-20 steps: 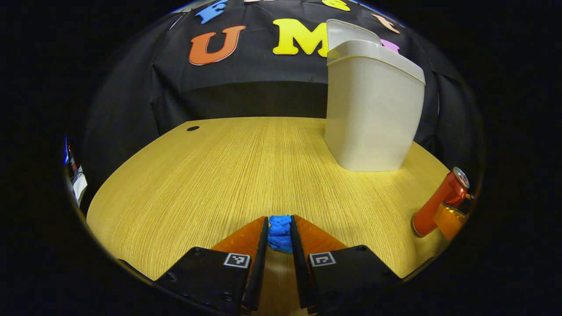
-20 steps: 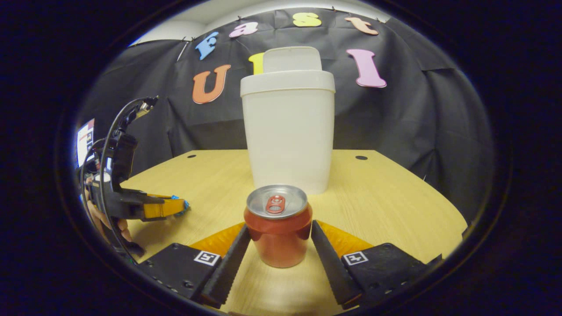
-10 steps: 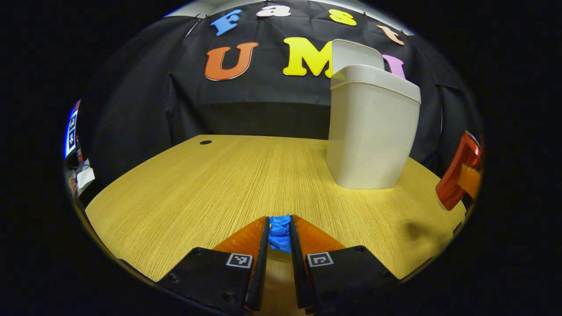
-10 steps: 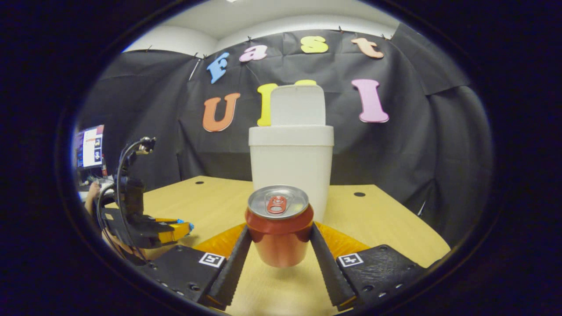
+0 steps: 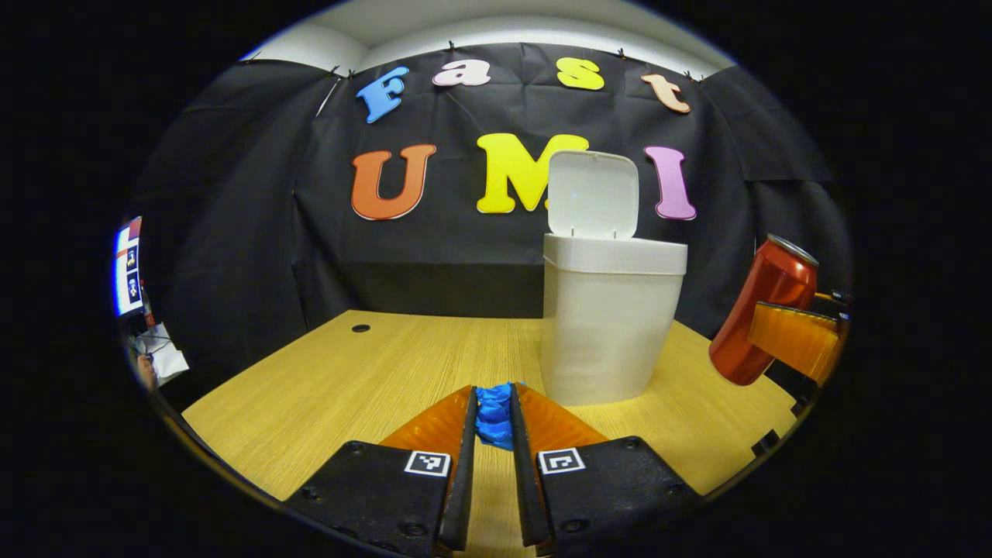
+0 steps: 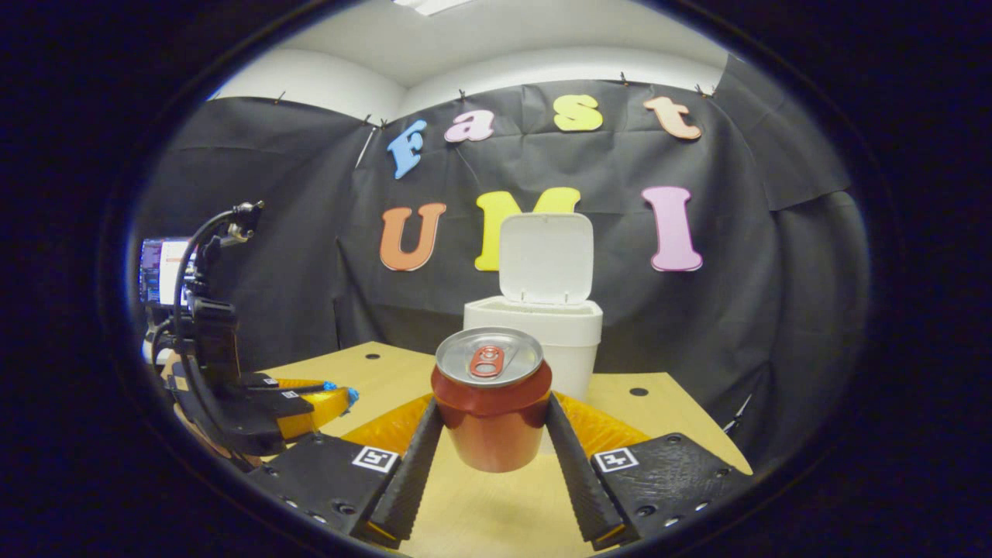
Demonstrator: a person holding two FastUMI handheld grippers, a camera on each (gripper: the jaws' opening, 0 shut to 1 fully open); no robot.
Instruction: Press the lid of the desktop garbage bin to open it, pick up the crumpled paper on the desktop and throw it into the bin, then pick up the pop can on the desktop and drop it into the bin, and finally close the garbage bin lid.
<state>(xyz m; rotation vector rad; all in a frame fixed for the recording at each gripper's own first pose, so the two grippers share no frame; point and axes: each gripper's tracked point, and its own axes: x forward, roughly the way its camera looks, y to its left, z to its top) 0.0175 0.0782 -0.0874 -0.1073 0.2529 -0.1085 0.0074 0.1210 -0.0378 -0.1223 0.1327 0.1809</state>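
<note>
My left gripper (image 5: 490, 415) is shut on a blue crumpled paper (image 5: 494, 414), held above the wooden table (image 5: 372, 372). The white garbage bin (image 5: 608, 325) stands ahead and slightly right, its lid (image 5: 593, 194) standing upright and open. In the right gripper view, my right gripper (image 6: 490, 422) is shut on an upright red pop can (image 6: 490, 403), lifted off the table, with the bin (image 6: 542, 329) and its raised lid (image 6: 545, 258) behind it. The can (image 5: 763, 310) and one right finger show at the right in the left gripper view. The left gripper (image 6: 341, 397) appears at the left in the right gripper view.
The table (image 6: 496, 511) has small round cable holes (image 5: 360, 328) (image 6: 638, 391) near its far edge. A monitor (image 6: 159, 271) glows at the far left beyond the table. A cable (image 6: 205, 232) arcs above the left gripper's body.
Both grippers have risen with their loads and pulled back from the bin. The bin now looks smaller and lower, and its open lid is in fuller view.
</note>
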